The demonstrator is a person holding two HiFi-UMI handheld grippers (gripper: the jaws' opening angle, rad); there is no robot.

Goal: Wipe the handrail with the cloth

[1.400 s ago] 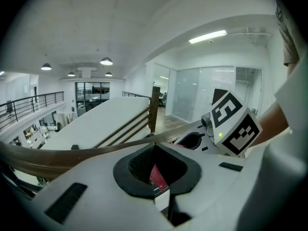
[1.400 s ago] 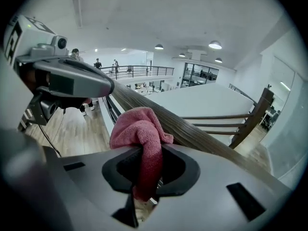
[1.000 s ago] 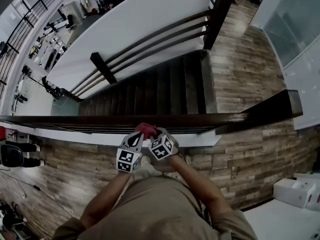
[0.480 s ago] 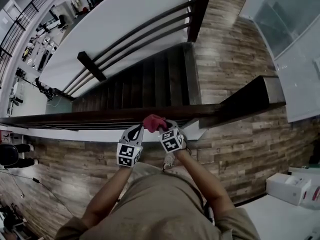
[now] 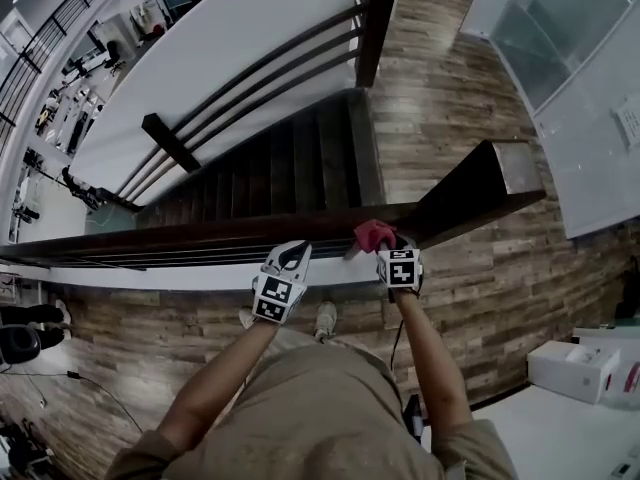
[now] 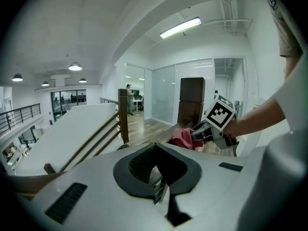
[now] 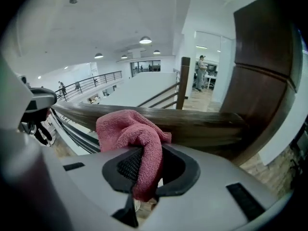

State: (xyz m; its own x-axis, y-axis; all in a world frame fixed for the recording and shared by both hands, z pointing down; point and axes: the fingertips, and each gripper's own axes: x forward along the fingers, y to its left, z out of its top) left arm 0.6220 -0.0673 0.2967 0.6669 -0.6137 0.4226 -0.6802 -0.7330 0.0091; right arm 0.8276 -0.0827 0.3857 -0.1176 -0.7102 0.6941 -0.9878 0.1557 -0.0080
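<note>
right gripper (image 5: 384, 249) pinching cloth (image 7: 129, 134) on handrail (image 5: 200, 236), by end post (image 5: 478, 186) | left gripper (image 6: 156, 178) pressed together, empty | tip: press cloth flat on rail top, wipe right up to post

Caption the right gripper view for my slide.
Right gripper shut on a red cloth held against the wooden handrail, near the end post.

My cloth (image 7: 127, 131) is red, fuzzy terry. The handrail (image 7: 202, 124) is dark, grainy wood with a dull sheen. My right gripper (image 5: 384, 249) has a smooth, matt grey plastic shell. The floor (image 5: 450, 118) is streaky planks.
</note>
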